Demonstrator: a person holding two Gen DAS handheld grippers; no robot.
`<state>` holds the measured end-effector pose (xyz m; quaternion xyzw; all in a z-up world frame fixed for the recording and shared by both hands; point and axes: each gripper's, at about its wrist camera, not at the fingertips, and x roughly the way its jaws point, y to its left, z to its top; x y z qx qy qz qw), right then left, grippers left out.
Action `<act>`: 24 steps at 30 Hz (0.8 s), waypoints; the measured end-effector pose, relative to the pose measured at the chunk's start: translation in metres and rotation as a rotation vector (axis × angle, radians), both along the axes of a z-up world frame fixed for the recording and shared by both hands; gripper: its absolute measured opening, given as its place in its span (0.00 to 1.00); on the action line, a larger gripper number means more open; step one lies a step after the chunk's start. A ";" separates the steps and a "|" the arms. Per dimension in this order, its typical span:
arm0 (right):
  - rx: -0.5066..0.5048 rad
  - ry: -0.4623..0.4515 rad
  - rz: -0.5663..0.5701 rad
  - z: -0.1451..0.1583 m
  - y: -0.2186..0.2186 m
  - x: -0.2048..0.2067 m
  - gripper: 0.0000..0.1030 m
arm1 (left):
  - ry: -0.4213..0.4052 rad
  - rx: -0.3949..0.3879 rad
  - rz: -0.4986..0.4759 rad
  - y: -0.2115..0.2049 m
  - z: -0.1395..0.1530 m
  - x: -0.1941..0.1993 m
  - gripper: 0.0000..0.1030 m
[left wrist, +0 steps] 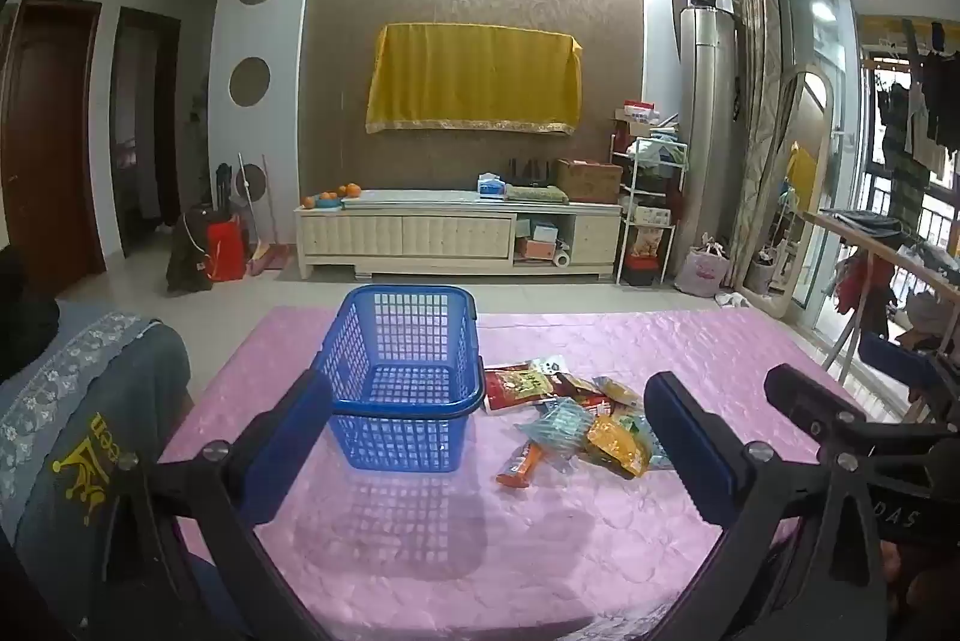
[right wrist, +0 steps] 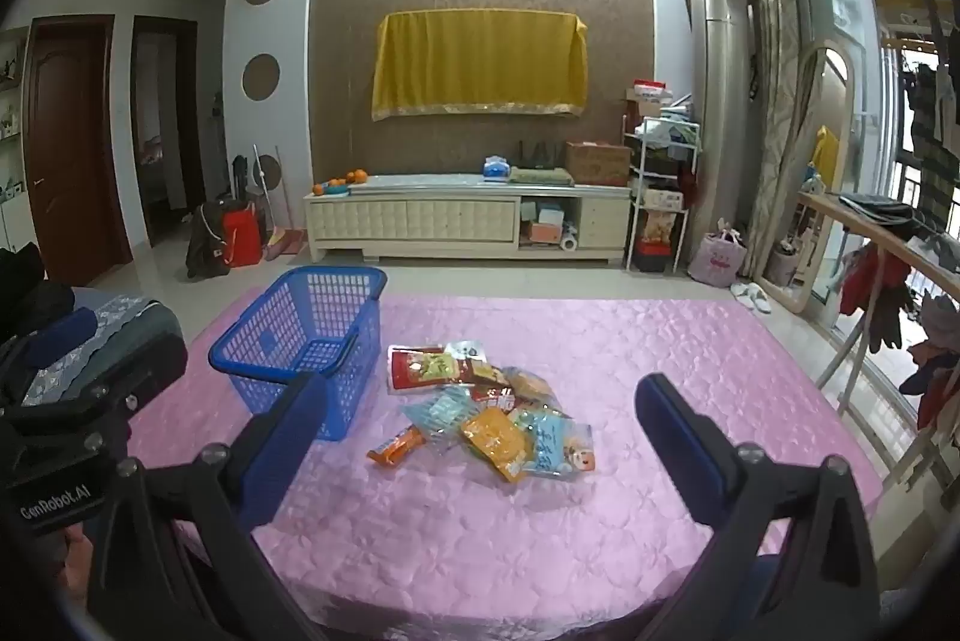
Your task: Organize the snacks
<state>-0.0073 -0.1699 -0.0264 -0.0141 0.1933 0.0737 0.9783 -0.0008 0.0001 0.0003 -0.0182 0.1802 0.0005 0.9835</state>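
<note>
Both tongs, left gripper and right gripper, gape empty; blue plastic mesh basket bare, crinkly snack packets all piled just right of it.

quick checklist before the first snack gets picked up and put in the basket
1. Left gripper open with nothing between its fingers: ok.
2. Right gripper open with nothing between its fingers: ok.
3. Blue basket upright, mouth up, no snacks inside: ok.
4. Snack pile lies on the pink tablecloth just right of the basket, in view of both cameras: ok.
5. Packets separated for a clean single pick: not ok, most overlap; the orange packet at the near left edge is the most exposed.
6. Packets sealed and undamaged: cannot tell.
</note>
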 end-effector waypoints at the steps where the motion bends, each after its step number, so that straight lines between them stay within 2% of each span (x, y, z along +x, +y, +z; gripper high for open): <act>1: 0.005 -0.005 0.001 0.001 0.000 0.000 1.00 | -0.001 0.003 0.001 -0.001 0.000 0.000 1.00; 5: 0.013 -0.015 0.010 0.003 0.000 -0.002 1.00 | -0.002 -0.029 -0.001 0.005 0.001 -0.003 1.00; 24: 0.012 0.037 0.009 -0.005 -0.002 0.003 1.00 | 0.037 -0.022 -0.011 0.002 -0.001 0.003 1.00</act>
